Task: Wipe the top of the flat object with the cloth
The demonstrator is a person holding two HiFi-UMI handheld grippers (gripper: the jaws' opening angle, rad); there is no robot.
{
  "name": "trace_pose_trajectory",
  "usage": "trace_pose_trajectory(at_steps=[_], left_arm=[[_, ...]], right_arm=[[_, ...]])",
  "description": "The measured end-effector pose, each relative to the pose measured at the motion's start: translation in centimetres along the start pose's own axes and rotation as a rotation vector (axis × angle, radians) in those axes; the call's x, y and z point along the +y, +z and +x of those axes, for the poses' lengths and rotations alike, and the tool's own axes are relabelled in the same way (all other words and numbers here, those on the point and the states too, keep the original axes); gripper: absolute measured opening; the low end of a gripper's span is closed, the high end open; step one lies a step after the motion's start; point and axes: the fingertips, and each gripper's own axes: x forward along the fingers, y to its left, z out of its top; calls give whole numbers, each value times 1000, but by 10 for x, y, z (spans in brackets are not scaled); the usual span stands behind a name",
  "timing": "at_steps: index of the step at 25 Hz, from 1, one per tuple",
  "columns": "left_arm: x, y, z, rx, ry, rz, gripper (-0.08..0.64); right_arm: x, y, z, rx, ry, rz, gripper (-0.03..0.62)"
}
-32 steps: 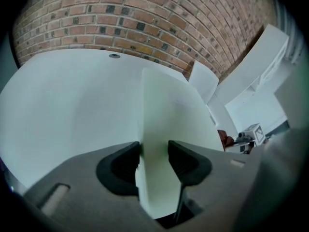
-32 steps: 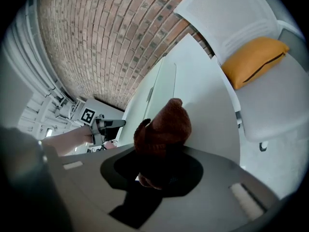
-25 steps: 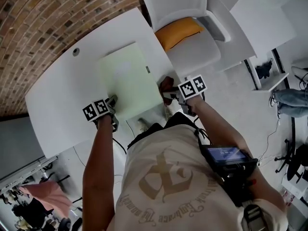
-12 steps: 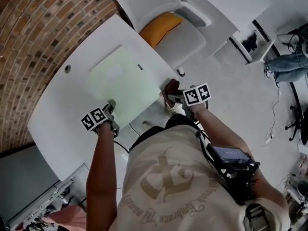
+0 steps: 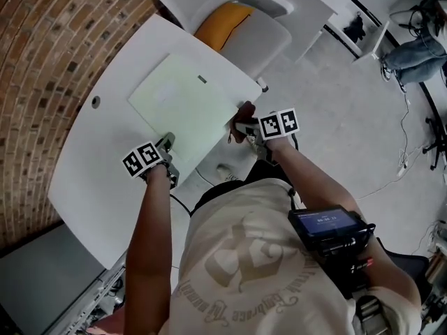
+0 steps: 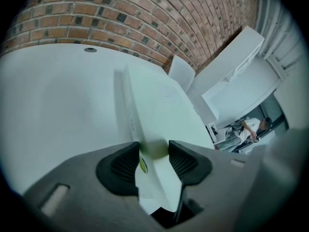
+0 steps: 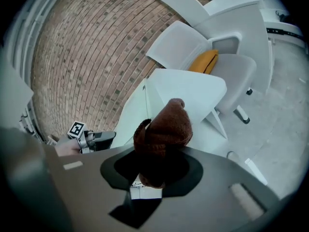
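1. My left gripper stays put, pinching the green board's near corner.
2. My right gripper squeezes the brown cloth. It has crept closer, right beside the board.

Your cloth is fuzzy, woolly fabric; your flat board looks smooth, matt; far wall rough brick

Pale green flat rectangular board, lying on white table, near edge pinched between jaws of left gripper. Dark brown fuzzy cloth, bunched, clamped in right gripper, near board's right corner.
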Motion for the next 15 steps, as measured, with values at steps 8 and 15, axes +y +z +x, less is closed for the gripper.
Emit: trace_pose_trajectory(at_steps=[8, 15], left_arm=[[-2, -2, 0, -8, -16, 31, 202], [-2, -2, 0, -47, -42, 46, 202]], right_arm=[[49, -40, 32, 76, 55, -55, 109], [88, -78, 60, 168, 112, -169, 107]])
